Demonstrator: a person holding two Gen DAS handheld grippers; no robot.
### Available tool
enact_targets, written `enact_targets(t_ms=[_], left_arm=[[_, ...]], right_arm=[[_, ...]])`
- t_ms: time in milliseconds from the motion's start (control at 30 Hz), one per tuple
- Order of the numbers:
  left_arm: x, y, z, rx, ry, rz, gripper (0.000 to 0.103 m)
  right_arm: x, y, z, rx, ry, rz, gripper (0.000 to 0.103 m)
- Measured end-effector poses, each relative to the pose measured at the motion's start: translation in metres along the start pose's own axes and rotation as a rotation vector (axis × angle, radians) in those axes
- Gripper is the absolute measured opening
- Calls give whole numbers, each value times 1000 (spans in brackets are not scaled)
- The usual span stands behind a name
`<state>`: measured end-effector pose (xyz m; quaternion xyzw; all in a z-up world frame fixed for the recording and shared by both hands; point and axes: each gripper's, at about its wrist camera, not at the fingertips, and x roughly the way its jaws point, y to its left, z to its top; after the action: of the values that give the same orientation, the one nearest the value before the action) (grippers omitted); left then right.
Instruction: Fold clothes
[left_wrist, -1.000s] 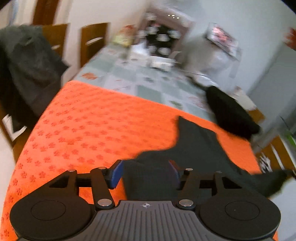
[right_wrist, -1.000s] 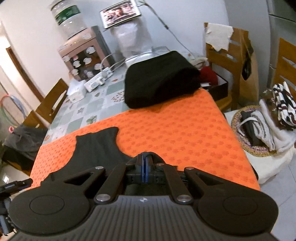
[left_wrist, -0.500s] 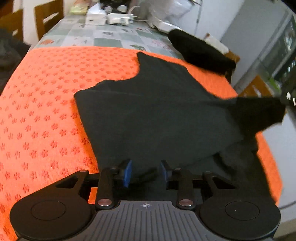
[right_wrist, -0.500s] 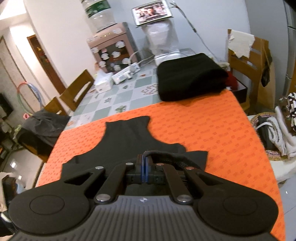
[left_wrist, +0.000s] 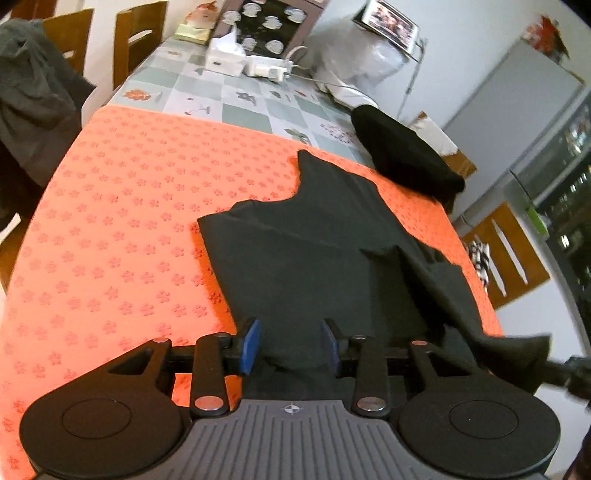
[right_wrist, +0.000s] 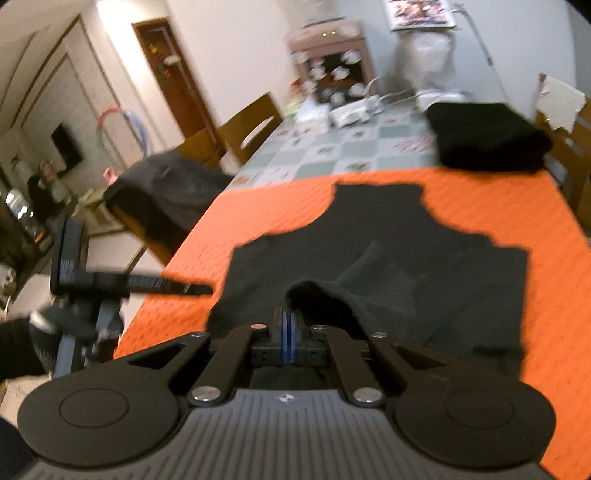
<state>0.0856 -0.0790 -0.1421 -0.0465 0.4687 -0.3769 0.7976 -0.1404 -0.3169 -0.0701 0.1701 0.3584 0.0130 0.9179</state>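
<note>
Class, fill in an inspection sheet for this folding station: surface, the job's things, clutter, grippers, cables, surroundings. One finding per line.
Surface: orange flower-print mat covering the near part of a tiled-pattern table.
Job's things: dark garment spread on the mat; folded black pile at the mat's far edge.
Clutter: white boxes and a power strip at the table's far end.
Grippers: left gripper open, cloth between its fingers; right gripper shut on the garment's edge.
Cables: white cord near the power strip.
Surroundings: wooden chairs, grey clothing draped on one.
</note>
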Motion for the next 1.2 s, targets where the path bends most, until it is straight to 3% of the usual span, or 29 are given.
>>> enact_targets(t_ms=[267, 600, 867, 967, 1100, 1200], left_arm=[[-30, 13, -11, 104, 41, -36, 45], [-52, 40, -22, 107, 66, -49, 49], [-55, 47, -31, 90, 86, -70, 52], [-55, 48, -36, 72, 94, -90, 53], [-52, 44, -48, 66, 120, -120, 54], [-48, 35, -63, 110, 140, -138, 53]], right_arm=[[35, 89, -56, -56, 21, -61, 3], [74, 166, -78, -155, 46, -108, 3], [80, 171, -85, -178, 104, -108, 5], [72, 169, -84, -193, 111, -84, 25], [49, 159, -82, -180, 73, -71, 33], [45, 145, -84, -156, 82, -99, 34]])
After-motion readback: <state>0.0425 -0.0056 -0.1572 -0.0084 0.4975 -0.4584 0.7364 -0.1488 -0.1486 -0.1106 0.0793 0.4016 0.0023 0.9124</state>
